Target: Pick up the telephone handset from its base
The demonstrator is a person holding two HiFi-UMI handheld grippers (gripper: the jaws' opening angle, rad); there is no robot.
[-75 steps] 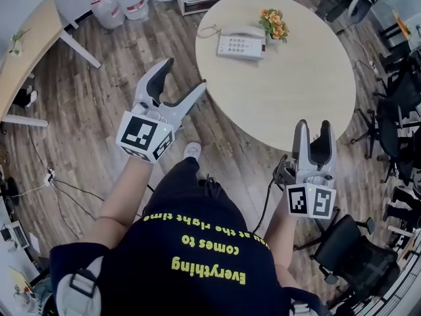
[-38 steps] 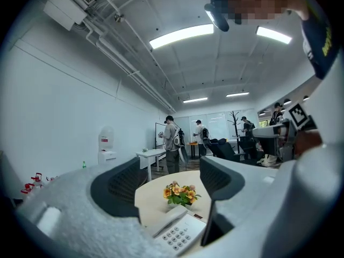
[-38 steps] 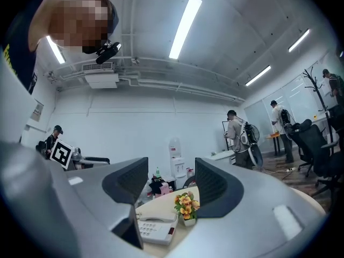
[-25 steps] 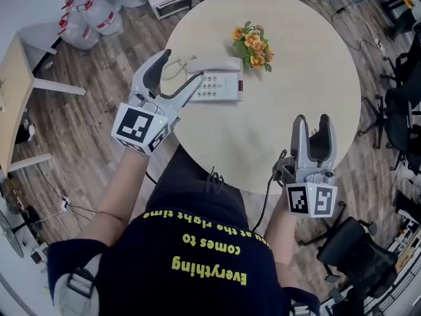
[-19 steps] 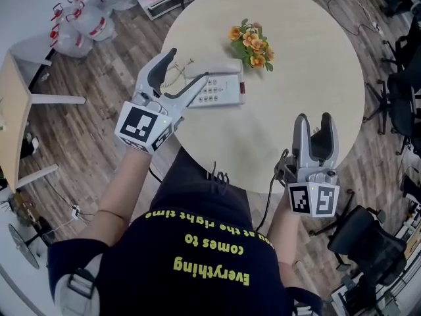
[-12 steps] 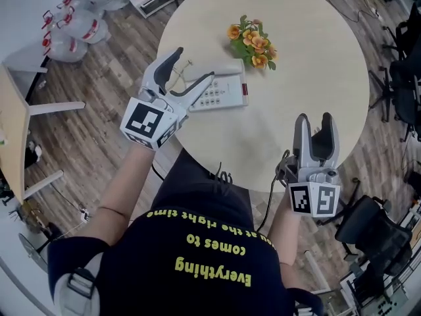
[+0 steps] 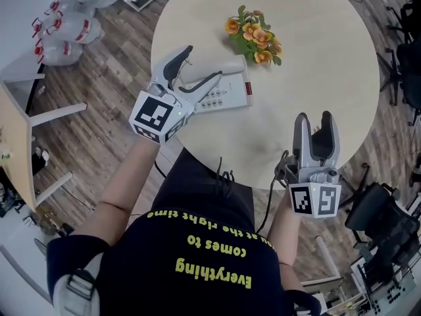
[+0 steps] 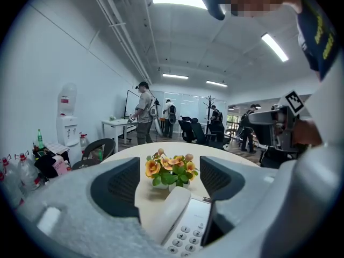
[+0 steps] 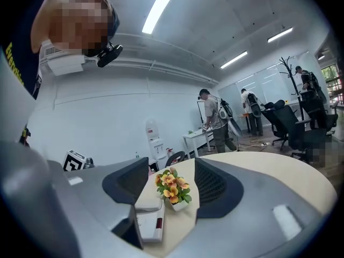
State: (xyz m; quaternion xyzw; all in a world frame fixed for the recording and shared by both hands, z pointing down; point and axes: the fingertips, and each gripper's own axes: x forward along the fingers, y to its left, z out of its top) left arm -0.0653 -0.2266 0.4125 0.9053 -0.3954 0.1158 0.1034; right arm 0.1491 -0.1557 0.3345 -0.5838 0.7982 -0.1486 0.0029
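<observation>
A white telephone base [image 7: 227, 97] with a keypad lies on the round beige table [image 7: 316, 58], with its handset [image 7: 229, 65] resting in the cradle along the far side. My left gripper [image 7: 204, 62] is open and hovers over the handset's left end, one finger on each side, not touching it. In the left gripper view the handset [image 8: 171, 213] and keypad [image 8: 189, 231] lie just below and ahead of the open left gripper [image 8: 167, 179]. My right gripper [image 7: 314, 118] is open and empty above the table's near edge. From its view the phone [image 9: 151, 220] lies ahead to the left.
A small pot of orange flowers [image 7: 254, 33] stands just beyond the phone. Water bottles [image 7: 60, 30] sit on the wooden floor at the upper left, a desk [image 7: 14, 143] at the left, office chairs [image 7: 385, 212] at the right. People stand far back in the room [image 8: 143, 112].
The person has stepped up to the table. My left gripper moved forward and right, from beside the table's edge to over the handset. The right gripper kept its pose.
</observation>
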